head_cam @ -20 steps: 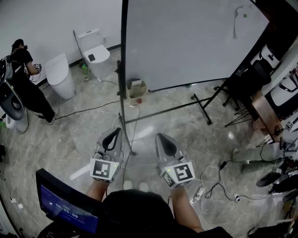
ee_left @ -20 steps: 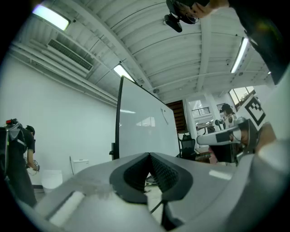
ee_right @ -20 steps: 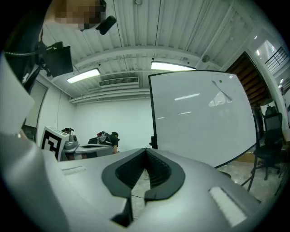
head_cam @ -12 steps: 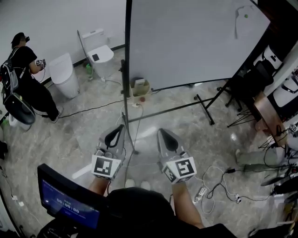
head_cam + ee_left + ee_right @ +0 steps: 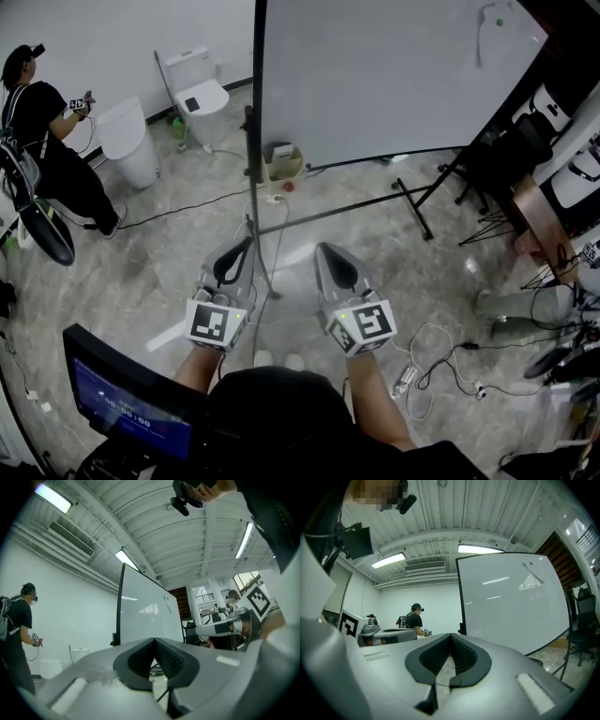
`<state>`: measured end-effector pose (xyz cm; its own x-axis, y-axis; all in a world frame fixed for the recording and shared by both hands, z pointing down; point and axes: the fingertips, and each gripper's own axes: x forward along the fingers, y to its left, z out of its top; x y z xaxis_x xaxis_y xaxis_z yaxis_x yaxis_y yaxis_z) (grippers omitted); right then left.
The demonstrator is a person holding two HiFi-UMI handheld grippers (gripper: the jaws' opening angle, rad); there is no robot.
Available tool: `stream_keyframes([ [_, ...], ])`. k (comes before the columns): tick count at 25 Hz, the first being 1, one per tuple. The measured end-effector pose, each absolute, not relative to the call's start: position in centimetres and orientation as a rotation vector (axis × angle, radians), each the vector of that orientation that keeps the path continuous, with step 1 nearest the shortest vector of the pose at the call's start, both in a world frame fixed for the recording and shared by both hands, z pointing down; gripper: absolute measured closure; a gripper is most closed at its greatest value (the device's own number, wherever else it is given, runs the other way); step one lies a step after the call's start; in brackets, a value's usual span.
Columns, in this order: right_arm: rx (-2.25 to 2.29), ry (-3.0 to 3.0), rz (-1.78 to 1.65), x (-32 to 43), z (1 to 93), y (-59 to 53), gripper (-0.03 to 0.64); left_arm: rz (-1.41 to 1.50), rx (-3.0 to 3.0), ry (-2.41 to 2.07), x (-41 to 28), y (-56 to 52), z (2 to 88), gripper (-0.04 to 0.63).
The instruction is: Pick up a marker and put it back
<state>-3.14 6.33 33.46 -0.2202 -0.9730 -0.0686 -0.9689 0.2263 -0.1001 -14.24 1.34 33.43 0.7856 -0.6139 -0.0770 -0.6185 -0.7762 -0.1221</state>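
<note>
Low centre of head view: left gripper [image 5: 240, 249], right gripper [image 5: 324, 251], both jaws pressed together, nothing between. No marker made out anywhere; likely by whiteboard [image 5: 375, 75], upper frame. Best: step closer, spot marker, spread jaws before reaching.

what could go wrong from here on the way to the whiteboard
Loose white and black cables trail over the marble floor near the person's feet, a likely trip hazard.
The large white whiteboard stands on black metal legs that reach across the floor and could catch a foot.
The left gripper and right gripper are both shut and empty. I can spot no marker.
</note>
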Motion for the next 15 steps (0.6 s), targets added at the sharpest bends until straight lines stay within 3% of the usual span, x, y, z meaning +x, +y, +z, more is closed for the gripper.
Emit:
stream_keyframes([
  [15, -1.938, 2.321, -0.046, -4.1, 33.2, 2.9, 0.607, 0.088, -2.857, 0.923, -14.5, -2.5, 33.5, 0.592],
])
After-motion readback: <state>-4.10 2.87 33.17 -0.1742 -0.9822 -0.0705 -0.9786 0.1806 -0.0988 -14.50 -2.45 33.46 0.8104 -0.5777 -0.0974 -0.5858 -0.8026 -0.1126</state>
